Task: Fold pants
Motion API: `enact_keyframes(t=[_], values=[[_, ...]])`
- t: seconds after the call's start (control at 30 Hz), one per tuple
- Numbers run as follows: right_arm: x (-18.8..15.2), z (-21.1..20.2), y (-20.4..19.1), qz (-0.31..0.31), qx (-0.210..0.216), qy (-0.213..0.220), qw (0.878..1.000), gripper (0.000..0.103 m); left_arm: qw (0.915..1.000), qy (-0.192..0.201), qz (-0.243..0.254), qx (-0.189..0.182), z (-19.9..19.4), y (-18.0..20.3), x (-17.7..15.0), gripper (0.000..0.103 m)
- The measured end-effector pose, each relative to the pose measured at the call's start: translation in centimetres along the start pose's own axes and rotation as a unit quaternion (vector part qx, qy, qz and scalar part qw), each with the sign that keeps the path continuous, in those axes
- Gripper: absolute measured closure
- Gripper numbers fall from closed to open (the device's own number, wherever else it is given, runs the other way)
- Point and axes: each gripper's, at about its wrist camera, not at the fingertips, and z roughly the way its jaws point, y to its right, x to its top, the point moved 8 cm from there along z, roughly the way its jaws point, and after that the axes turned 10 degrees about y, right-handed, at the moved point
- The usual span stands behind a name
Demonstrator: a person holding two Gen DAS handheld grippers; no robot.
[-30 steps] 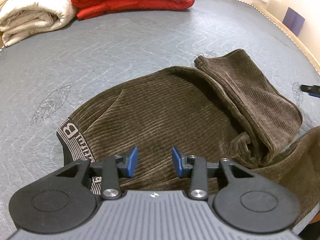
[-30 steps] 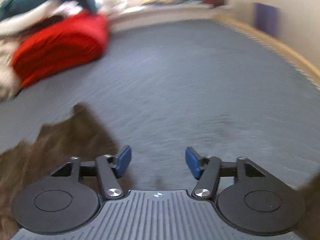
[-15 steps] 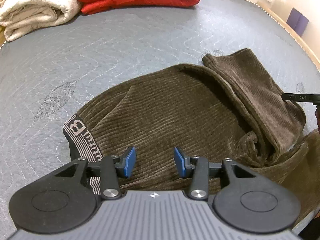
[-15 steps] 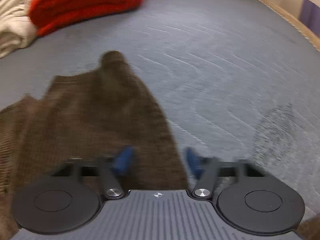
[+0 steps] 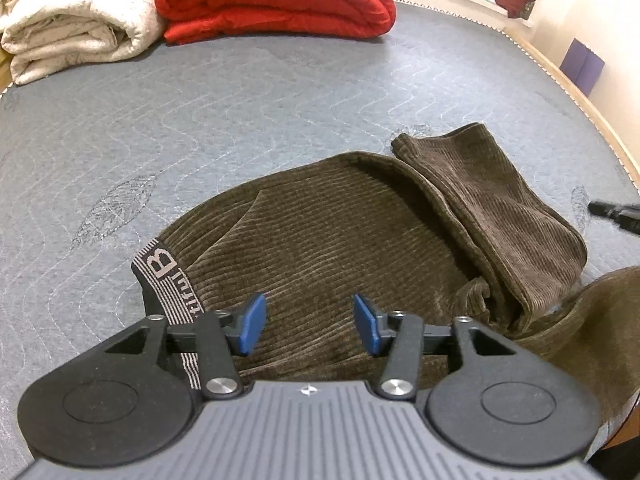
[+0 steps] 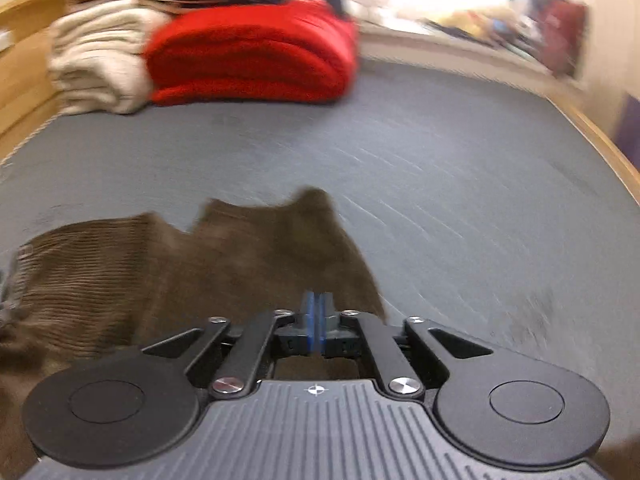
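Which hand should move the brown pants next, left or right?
Probably right. The right tongs look shut at the pants' edge, though blur hides the grip. The left tongs hang open above the fabric, holding nothing.

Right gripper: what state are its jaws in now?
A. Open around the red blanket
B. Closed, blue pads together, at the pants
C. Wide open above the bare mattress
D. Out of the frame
B: in the right wrist view the right gripper has its blue pads pressed together with no gap, at the edge of the brown pants; blur hides whether cloth is pinched.
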Motion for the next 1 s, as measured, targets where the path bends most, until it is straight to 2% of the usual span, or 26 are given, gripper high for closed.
enact_keyframes(t=[0.03, 0.07, 0.1, 0.27, 0.33, 0.43, 0.6, 0.77, 0.83, 0.87, 0.9, 0.93, 1.0], values=[[-0.7, 0.5, 0.6, 0.007, -0.008, -0.01, 1.0, 0.075, 1.0, -0.002, 0.002, 0.0, 0.0, 0.1, -0.2, 0.045], [-1.3, 0.9, 1.1, 0.011, -0.018, -0.018, 1.0, 0.061, 1.0, -0.004, 0.005, 0.0, -0.1, 0.2, -0.4, 0.045], [-1.7, 1.2, 1.7, 0.011, -0.024, -0.022, 0.999, 0.053, 1.0, -0.005, 0.008, 0.0, -0.1, 0.3, -0.6, 0.045], [-2.6, 3.5, 3.1, 0.025, -0.044, -0.04, 0.998, 0.045, 0.9998, -0.011, 0.009, 0.011, 0.2, -0.3, -1.0, 0.044], [-2.6, 4.6, 3.2, 0.022, -0.044, -0.034, 0.998, 0.044, 0.9998, -0.012, 0.002, 0.017, 0.4, -0.8, -0.9, 0.044], [-2.4, 6.2, 3.7, 0.03, -0.044, -0.031, 0.998, 0.036, 0.9996, -0.016, -0.002, 0.024, 0.8, -1.2, -0.8, 0.044], [-2.6, 9.5, 4.1, 0.059, -0.035, -0.048, 0.996, 0.031, 0.9993, -0.024, 0.007, 0.027, 1.8, -1.1, -0.7, 0.044], [-3.2, 11.3, 4.0, 0.071, -0.01, -0.07, 0.995, 0.031, 0.9992, -0.027, 0.009, 0.027, 2.6, -0.9, -0.4, 0.043], [-3.0, 11.2, 4.1, 0.075, -0.004, -0.066, 0.995, 0.034, 0.9992, -0.026, 0.011, 0.027, 2.9, -0.7, -0.2, 0.043], [-3.0, 11.1, 3.9, 0.074, -0.001, -0.063, 0.995, 0.039, 0.9992, -0.026, 0.012, 0.027, 3.0, -0.7, -0.1, 0.043], [-3.1, 10.9, 3.5, 0.069, 0.005, -0.062, 0.996, 0.052, 0.9992, -0.025, 0.014, 0.028, 3.0, -0.7, 0.0, 0.043], [-3.1, 10.7, 3.1, 0.062, 0.013, -0.061, 0.996, 0.058, 0.9992, -0.024, 0.014, 0.029, 3.1, -0.7, 0.0, 0.043], [-2.9, 10.1, 2.3, 0.043, 0.03, -0.056, 0.997, 0.089, 0.9992, -0.024, 0.011, 0.03, 3.0, -0.8, 0.1, 0.043]])
